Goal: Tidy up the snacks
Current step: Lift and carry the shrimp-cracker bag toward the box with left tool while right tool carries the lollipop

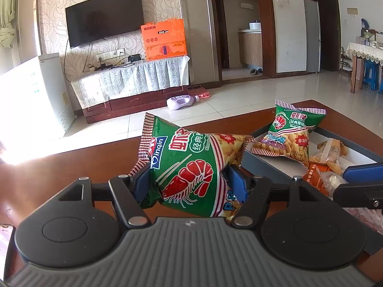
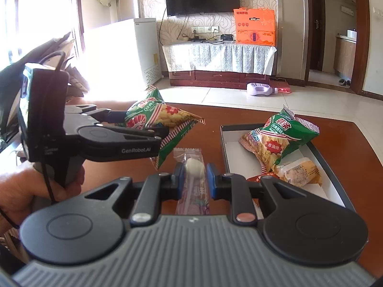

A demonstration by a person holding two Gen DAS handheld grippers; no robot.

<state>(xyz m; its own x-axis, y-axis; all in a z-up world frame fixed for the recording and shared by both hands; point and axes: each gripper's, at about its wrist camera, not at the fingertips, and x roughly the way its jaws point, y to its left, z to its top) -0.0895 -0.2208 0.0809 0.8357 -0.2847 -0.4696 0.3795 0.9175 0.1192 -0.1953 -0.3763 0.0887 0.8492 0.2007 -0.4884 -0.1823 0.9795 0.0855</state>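
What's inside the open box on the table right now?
In the open box: a green prawn cracker bag leaning on the far rim, a clear-wrapped yellow pastry and an orange packet partly covered. What lies beneath them is hidden.

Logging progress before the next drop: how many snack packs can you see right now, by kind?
Green prawn cracker bags: 2, one in the left gripper (bag), one in the box
Clear-wrapped white sweet: 1, in the right gripper (sweet)
Clear pack of yellow snacks in the tray: 1
Orange pack, mostly hidden: 1
Total: 5
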